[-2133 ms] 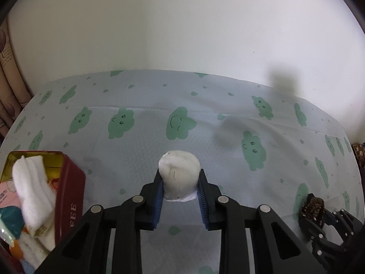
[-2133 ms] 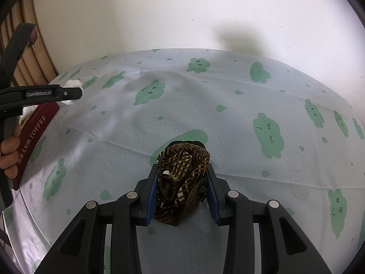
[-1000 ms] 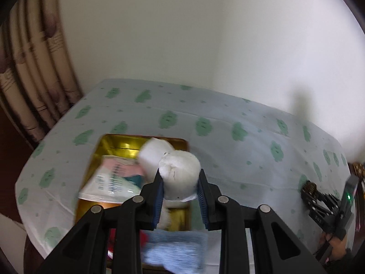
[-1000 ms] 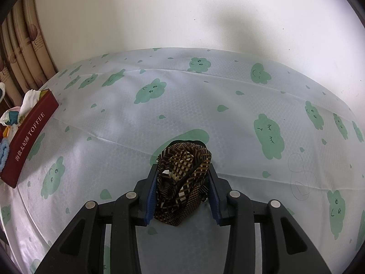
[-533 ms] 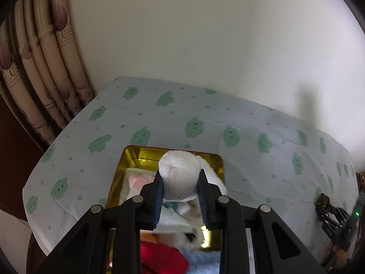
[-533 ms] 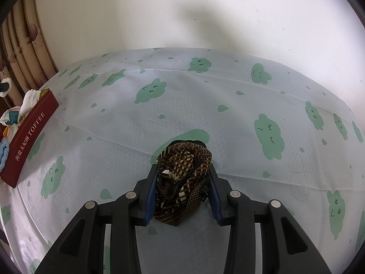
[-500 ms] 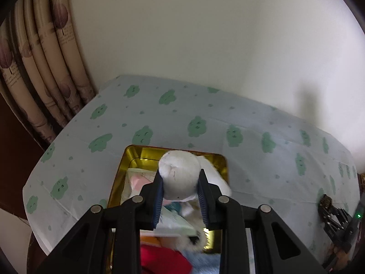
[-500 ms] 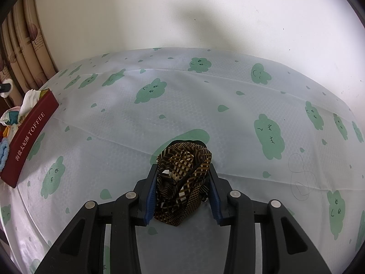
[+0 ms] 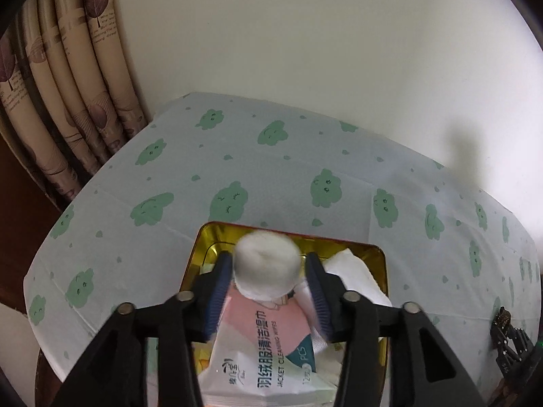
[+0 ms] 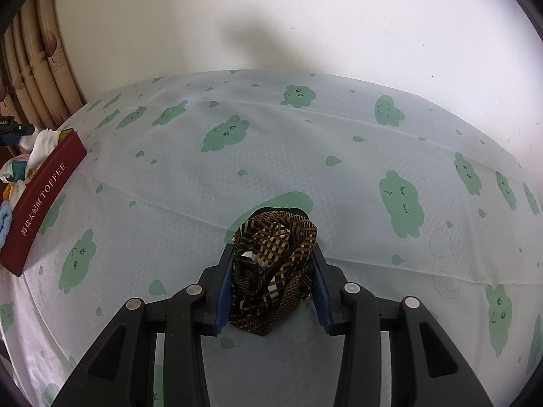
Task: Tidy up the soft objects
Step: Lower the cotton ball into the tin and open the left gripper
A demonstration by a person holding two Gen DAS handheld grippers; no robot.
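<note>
Left gripper (image 9: pixel 269 283) jaws opening, white cotton ball (image 9: pixel 267 266) dropping free over the part-filled toffee tin (image 9: pixel 376 254); right gripper (image 10: pixel 270 283) clamps brown patterned cloth (image 10: pixel 271 271) above tablecloth (image 10: pixel 237 169), not yet binned.

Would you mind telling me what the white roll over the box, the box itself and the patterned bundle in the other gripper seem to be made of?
White roll: soft matte fabric or cotton, judging by its fuzzy surface; which one is unclear.
Box: likely metal tin, given its shiny gold lining and glossy red outside.
Patterned bundle: thin woven cloth, slightly sheeny, brown-and-cream print, creased in soft folds.
</note>
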